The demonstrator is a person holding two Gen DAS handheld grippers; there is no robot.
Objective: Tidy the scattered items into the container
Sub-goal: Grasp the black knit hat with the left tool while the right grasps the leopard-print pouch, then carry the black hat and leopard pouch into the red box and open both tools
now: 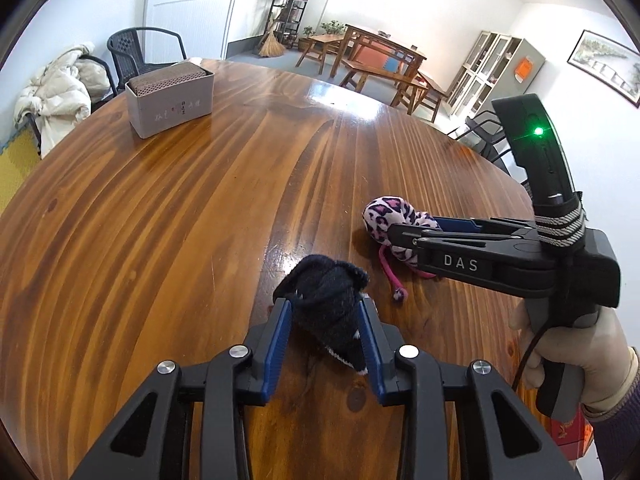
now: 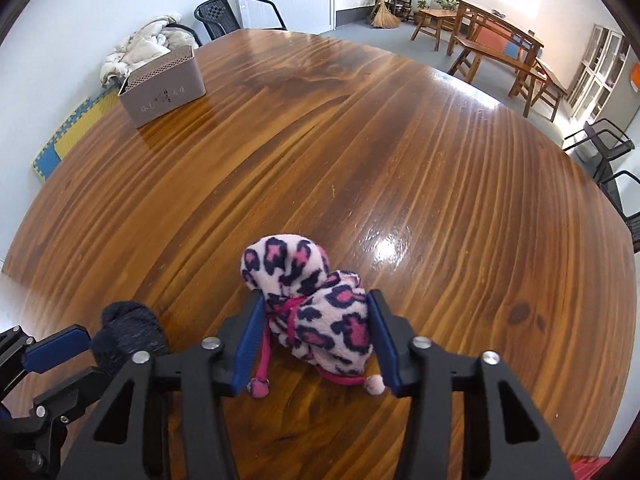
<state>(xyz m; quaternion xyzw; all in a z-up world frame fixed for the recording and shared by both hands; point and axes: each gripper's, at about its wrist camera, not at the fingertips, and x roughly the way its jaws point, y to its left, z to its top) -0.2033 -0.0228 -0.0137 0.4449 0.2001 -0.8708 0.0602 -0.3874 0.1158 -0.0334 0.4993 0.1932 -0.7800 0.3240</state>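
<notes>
A dark navy knitted sock sits bunched between the blue pads of my left gripper, which is shut on it just above the round wooden table. To its right lies a pink leopard-print fleece pouch with pink drawstrings. In the right wrist view my right gripper is shut on this pouch, both pads against its sides. The sock and left gripper appear at lower left there. The grey container stands at the table's far left.
A gloved hand holds the right gripper's handle. Black chairs, one draped with a white coat, stand behind the container. More chairs are at the right edge. Wooden benches and a cabinet stand farther back.
</notes>
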